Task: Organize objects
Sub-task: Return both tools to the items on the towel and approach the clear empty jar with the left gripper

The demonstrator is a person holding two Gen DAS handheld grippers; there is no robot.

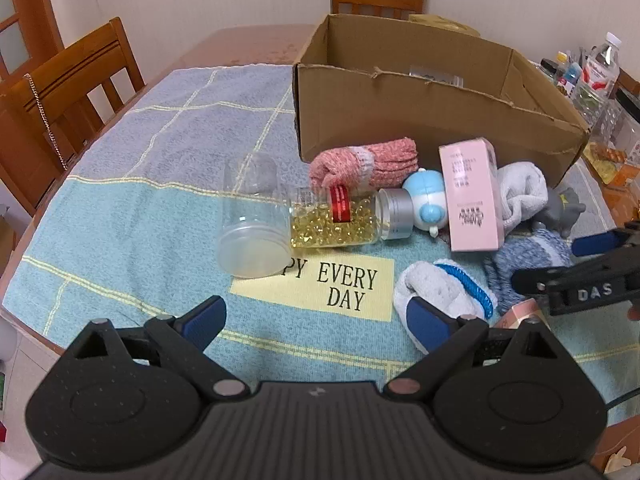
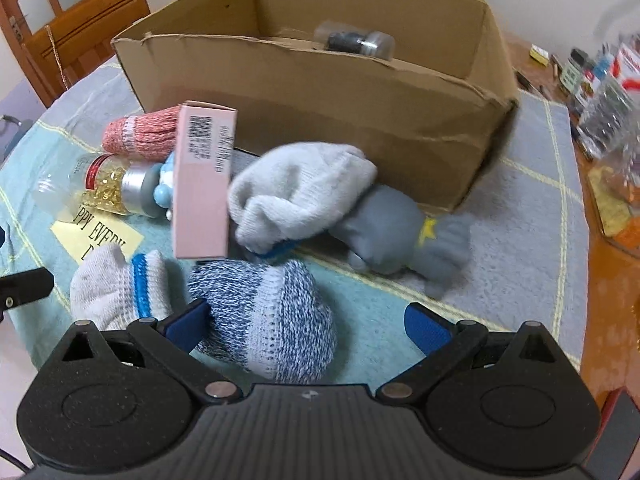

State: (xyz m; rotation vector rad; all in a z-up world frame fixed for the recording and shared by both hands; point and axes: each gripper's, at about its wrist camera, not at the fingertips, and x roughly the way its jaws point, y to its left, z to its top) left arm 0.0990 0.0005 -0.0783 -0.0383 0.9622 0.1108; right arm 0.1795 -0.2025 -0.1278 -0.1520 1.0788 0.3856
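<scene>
While both tongs hang wide open and empty over the counter, the right tongs are the nearer pair to a target: the blue-and-white marled sock bundle lies directly ahead at 12 o'clock, with the left blue pad touching or just beside its left end and the right pad well clear at 3 o'clock. Its long axis runs roughly 10-to-4 across the gap, so the jaws straddle it only partly; judging from this, a small shift toward 9 o'clock would centre it before closing. The white sock with a blue stripe sits just beside it at 10 o'clock. Behind, at 12 o'clock, stand the pink carton, the grey-white sock, the grey soft toy, then the cardboard box, the likely drop place. The left tongs point at the capsule bottle and clear jar, both lying on their sides well ahead at 12 o'clock, farther off than the right pair's sock.
</scene>
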